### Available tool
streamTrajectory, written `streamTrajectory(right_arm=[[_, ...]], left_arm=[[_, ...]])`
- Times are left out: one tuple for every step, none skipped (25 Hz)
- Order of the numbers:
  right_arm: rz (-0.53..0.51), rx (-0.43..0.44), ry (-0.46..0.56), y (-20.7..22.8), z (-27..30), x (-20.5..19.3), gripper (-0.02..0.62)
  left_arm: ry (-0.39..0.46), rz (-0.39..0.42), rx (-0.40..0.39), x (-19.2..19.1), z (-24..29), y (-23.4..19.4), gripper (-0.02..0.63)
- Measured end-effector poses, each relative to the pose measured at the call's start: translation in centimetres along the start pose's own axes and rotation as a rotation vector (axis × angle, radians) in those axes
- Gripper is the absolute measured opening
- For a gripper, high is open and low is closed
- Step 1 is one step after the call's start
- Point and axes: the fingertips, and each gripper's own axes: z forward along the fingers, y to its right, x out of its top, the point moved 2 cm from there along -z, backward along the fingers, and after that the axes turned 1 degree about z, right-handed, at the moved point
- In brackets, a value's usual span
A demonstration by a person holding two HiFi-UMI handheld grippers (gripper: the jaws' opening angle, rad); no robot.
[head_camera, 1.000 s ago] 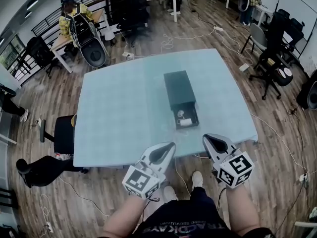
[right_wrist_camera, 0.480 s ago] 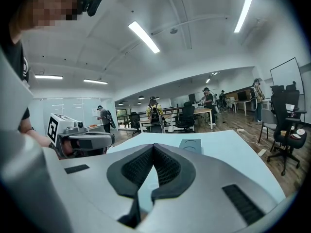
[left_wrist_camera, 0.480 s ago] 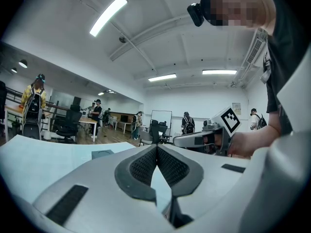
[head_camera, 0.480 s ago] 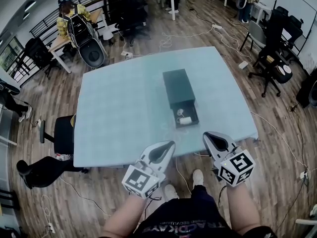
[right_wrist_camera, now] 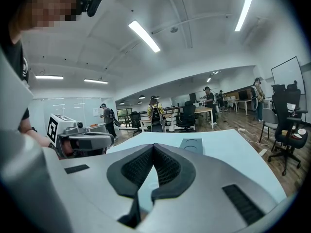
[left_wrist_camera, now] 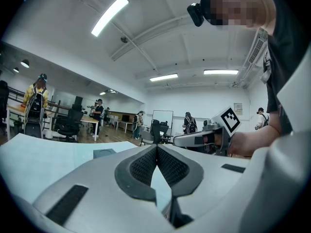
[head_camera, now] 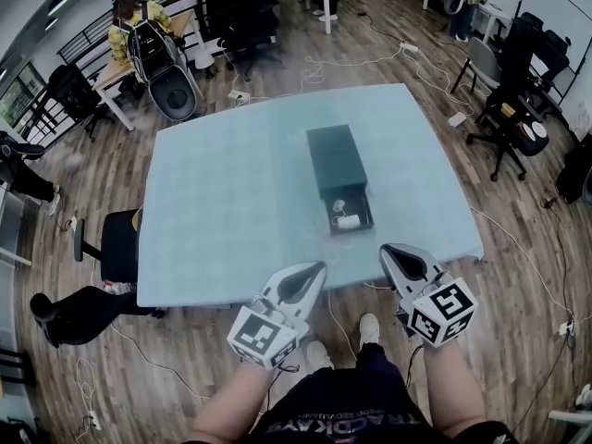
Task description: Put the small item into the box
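Note:
A dark box lies on the pale blue table, its drawer pulled out toward me. A small white cylindrical item lies inside the drawer, with a smaller white piece behind it. My left gripper and right gripper hover side by side before the table's front edge, well short of the box. Both are shut with nothing between the pads. The left gripper view looks past closed jaws to the box; the right gripper view shows the box beyond its closed jaws too.
Office chairs stand right of the table and a dark stool at its left edge. Cables run over the wooden floor. People and desks are at the back left.
Nothing but a slight drift of the head view; both grippers stay shut in the same place.

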Motion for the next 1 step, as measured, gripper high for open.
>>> streamTrajectory(right_arm=[[-0.001, 0.001, 0.002, -0.11, 0.05, 0.0, 0.018]], left_arm=[[0.001, 0.0, 0.001, 0.01, -0.12, -0.04, 0.034]])
